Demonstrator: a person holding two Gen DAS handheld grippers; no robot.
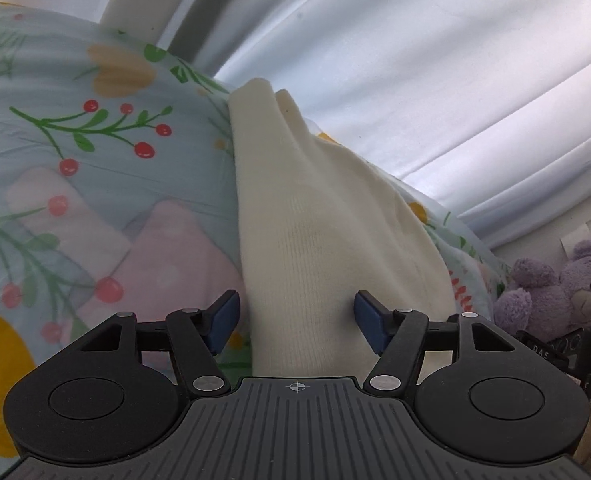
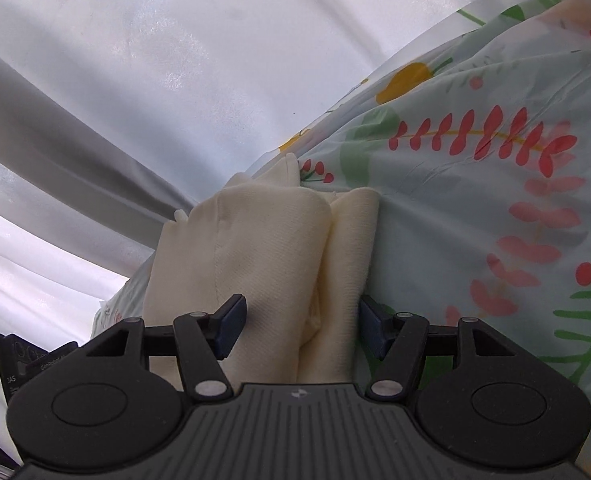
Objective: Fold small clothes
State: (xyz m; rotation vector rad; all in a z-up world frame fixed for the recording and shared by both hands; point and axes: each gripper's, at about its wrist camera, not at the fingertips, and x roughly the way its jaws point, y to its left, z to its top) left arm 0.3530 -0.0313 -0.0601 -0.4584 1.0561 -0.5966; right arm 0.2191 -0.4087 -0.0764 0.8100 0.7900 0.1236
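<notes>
A cream knit garment (image 1: 327,220) lies folded into a long strip on the floral cloth (image 1: 75,120). My left gripper (image 1: 297,320) is open, its blue fingers standing either side of the garment's near end. In the right wrist view the same cream garment (image 2: 263,248) lies in two folded layers on the floral cloth (image 2: 475,200). My right gripper (image 2: 301,326) is open and straddles its near end. Neither gripper holds the cloth.
White curtains (image 1: 435,80) hang beyond the cloth's far edge. A purple plush bear (image 1: 563,284) sits at the right in the left wrist view. A black gripper part (image 2: 27,360) shows at the lower left of the right wrist view.
</notes>
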